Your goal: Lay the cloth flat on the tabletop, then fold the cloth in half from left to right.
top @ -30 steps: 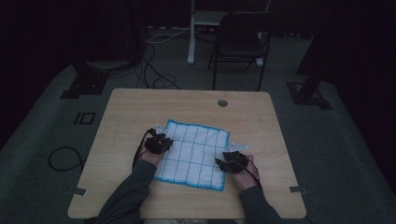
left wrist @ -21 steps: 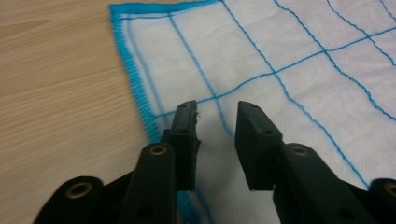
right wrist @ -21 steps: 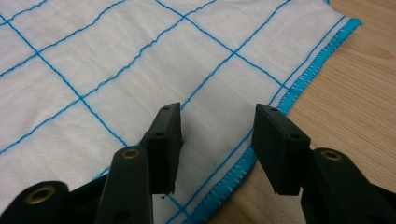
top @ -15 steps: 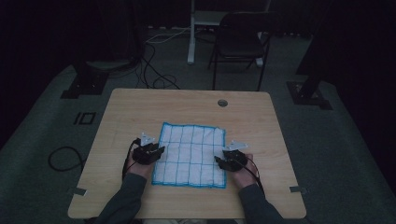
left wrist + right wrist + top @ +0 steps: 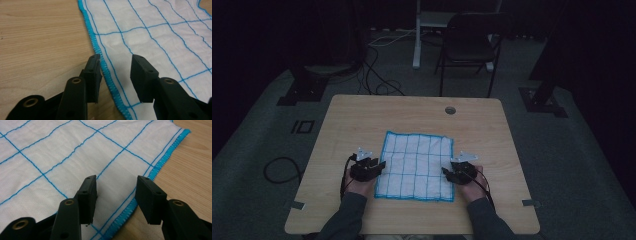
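A white cloth point(image 5: 416, 165) with a blue grid and blue stitched hem lies flat in the middle of the wooden table point(image 5: 412, 115). My left gripper point(image 5: 371, 167) sits at the cloth's left edge, open, its jaws straddling the blue hem point(image 5: 105, 67) just above it point(image 5: 116, 67). My right gripper point(image 5: 451, 173) is at the cloth's right edge, open too point(image 5: 116, 192), with the cloth point(image 5: 75, 157) and its hem point(image 5: 160, 162) below the jaws. Nothing is held between either pair of jaws.
A round cable hole point(image 5: 450, 110) is set in the table's far side. Beyond the table stand a dark chair point(image 5: 469, 47) and black stand feet point(image 5: 304, 87). A black cable loop point(image 5: 279, 170) lies on the floor at the left.
The left gripper has drawn back toward the person along the cloth's left edge, and the cloth now lies squarer and flatter. The right gripper has barely moved.
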